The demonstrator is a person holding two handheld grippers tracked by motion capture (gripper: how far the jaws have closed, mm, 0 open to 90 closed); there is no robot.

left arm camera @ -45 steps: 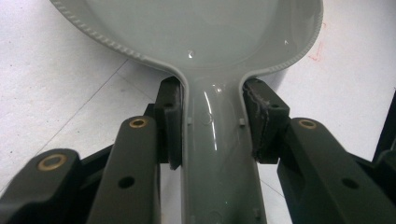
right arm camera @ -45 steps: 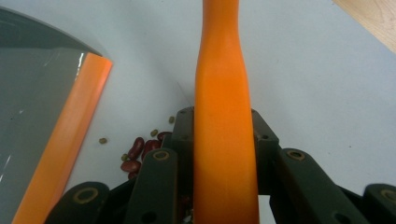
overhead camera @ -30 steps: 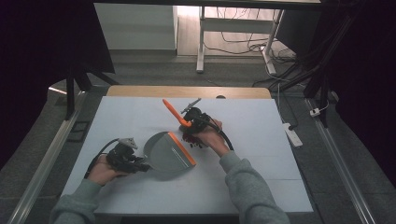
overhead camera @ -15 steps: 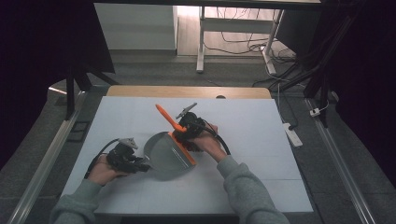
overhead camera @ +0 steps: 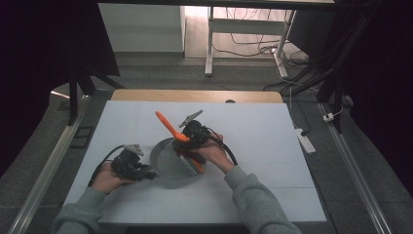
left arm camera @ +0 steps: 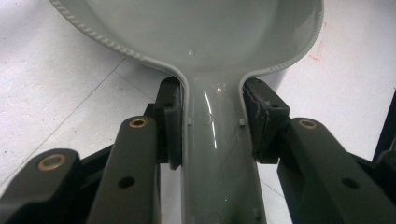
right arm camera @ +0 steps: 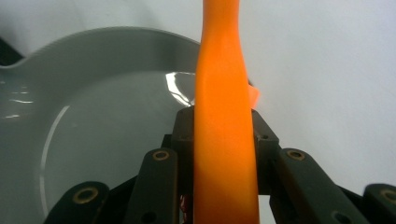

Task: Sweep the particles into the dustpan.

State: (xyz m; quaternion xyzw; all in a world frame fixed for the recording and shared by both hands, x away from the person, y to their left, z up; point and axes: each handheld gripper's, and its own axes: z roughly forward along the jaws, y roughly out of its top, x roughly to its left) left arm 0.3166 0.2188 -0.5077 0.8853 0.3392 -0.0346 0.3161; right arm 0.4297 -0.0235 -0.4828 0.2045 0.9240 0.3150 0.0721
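Since the earlier frames, right gripper (overhead camera: 191,138) has swung in from the far side of the desk (overhead camera: 272,146) toward the person; its orange brush now crosses the dustpan's far rim instead of hanging beyond it. Left gripper (overhead camera: 139,168) and dustpan unchanged in place.

Desk: white, otherwise bare around the work.

Grey dustpan (overhead camera: 168,161): lies flat near desk centre, pan mouth toward the right hand, handle toward the left. Pan interior looks clean in both gripper views; no debris seen on desk either.

Orange brush (overhead camera: 168,126): held tilted, long handle end pointing up and away, lower end over the pan.

Left fingers (left arm camera: 170,121): closed on the dustpan's handle neck, one pad each side.

Right fingers (right arm camera: 184,135): clamped on the brush handle.

Progress, as judged: both tools picked up and brought together. Whether sweeping is starting or the brush is being laid into the pan, cannot tell; release of either tool not yet done.
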